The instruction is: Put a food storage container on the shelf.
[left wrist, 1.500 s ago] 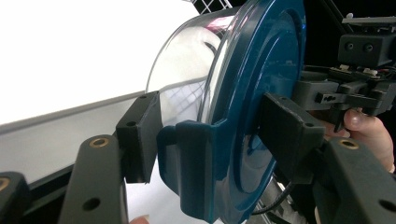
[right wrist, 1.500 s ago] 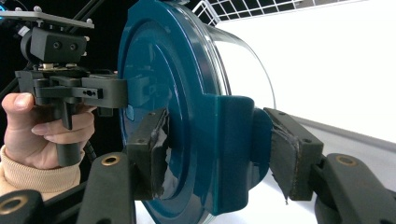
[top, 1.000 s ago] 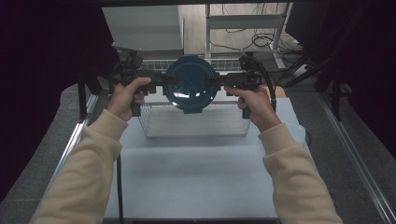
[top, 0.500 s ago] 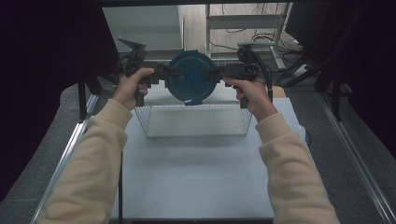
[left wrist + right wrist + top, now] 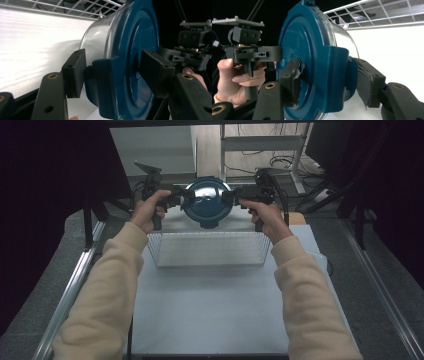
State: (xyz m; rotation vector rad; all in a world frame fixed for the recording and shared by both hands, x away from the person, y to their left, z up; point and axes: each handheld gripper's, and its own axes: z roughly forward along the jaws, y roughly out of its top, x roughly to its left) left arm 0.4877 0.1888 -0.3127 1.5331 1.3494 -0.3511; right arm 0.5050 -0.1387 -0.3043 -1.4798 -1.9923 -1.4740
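Above the wire basket (image 5: pixel 207 249), far side: a round container with a blue lid (image 5: pixel 206 200) is held in the air between both grippers, lid face tilted toward the high camera.
Left sleeve and hand (image 5: pixel 147 211): cream sleeve reaches in left of the basket; the hand grips the handle of the left gripper (image 5: pixel 177 196).
Left gripper jaws: closed on the left edge of the blue lid (image 5: pixel 130 62); in the left gripper view one pad (image 5: pixel 73 72) bears on the lid's side tab and the other pad (image 5: pixel 155 71) on the lid's face.
Container body (image 5: pixel 96 42): clear wall below the lid rim, seen against the bright table; contents cannot be told.
Wire basket: white mesh, rectangular, standing on the white table top (image 5: pixel 220 310), just nearer the person than the held container.
Right gripper (image 5: pixel 235 196) jaws: pinching the right edge of the blue lid (image 5: pixel 312 62); one padded finger (image 5: pixel 293 78) on the lid face, the other (image 5: pixel 365 85) behind the side tab.
Right hand (image 5: pixel 265 215): wrapped round the right gripper's handle, right of the basket's far corner.
Opposite gripper: the right gripper view shows the left gripper (image 5: pixel 273 55) meeting the lid's far edge.
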